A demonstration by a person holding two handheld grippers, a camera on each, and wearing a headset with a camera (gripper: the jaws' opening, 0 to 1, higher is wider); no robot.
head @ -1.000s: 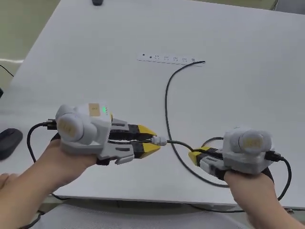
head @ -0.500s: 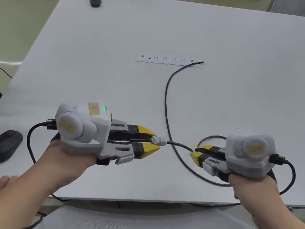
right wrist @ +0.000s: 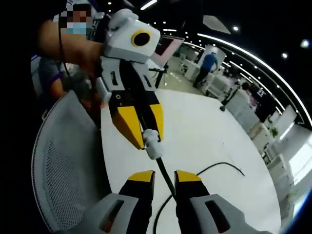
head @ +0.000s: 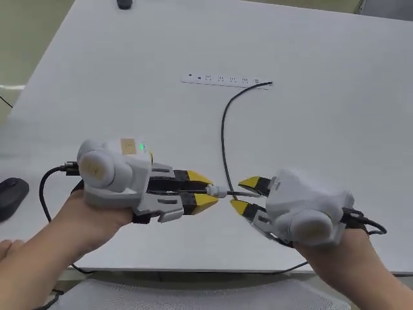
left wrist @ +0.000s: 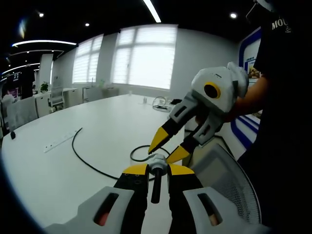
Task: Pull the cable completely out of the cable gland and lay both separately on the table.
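Note:
My left gripper [head: 210, 191] is shut on the small grey cable gland [head: 217, 191] just above the table's near edge; in the left gripper view the gland [left wrist: 157, 163] sits between the yellow tips. A black cable [head: 222, 135] leaves the gland and curves across the white table [head: 129, 97]. My right gripper [head: 247, 195] is open, jaws spread on either side of the cable just right of the gland. In the right gripper view the cable [right wrist: 165, 176] runs between the parted tips up to the gland [right wrist: 151, 144].
A white power strip [head: 226, 80] lies at the cable's far end. A black mouse [head: 11, 192] sits off the left side, a dark object [head: 124, 4] at the far edge. A mesh chair [right wrist: 63, 170] stands by the table's near edge.
My right gripper has moved left along the cable, turned over and gone from shut to open, ending close to the gland. The left gripper has kept hold of the gland.

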